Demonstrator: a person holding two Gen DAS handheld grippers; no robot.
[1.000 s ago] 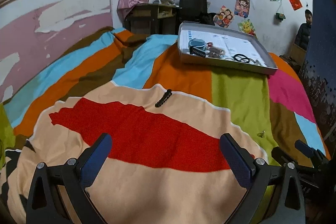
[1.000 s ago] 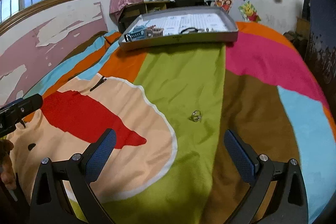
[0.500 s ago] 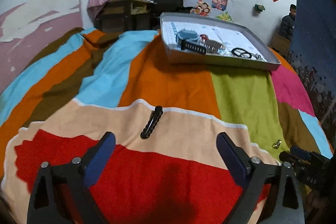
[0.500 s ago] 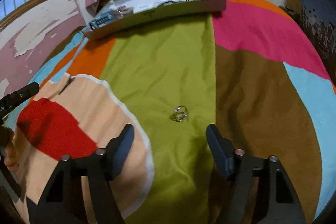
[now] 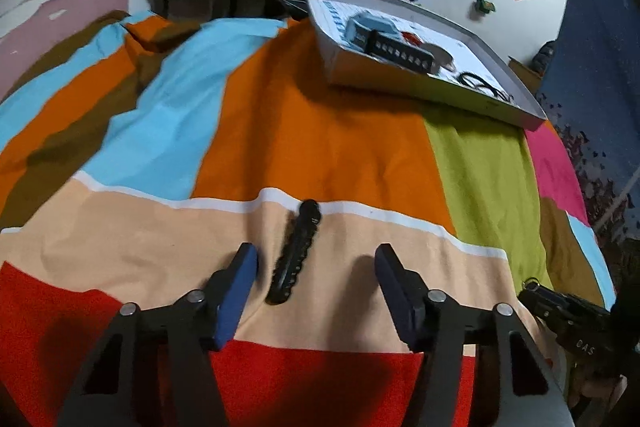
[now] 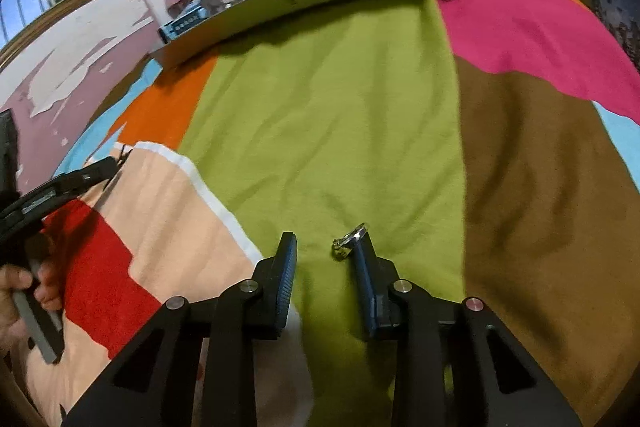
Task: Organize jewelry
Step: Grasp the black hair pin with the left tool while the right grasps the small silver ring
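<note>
in the left wrist view the left gripper (image 5: 316, 259) is held open astride the black hair clip (image 5: 295, 251) for a grasp, while in the right wrist view the half-open, empty right gripper (image 6: 325, 246) is set around the silver ring (image 6: 349, 239), touching its right finger.

Our left gripper (image 5: 314, 259) sits low over the bed, jaws spread wide, blue pads (image 5: 240, 283) facing each other and nothing between them pinched. Our right gripper (image 6: 326, 251) is also low, jaws parted but much narrower. Our left hand (image 6: 24, 291) wraps the left gripper's handle, near the bed's left edge.
</note>
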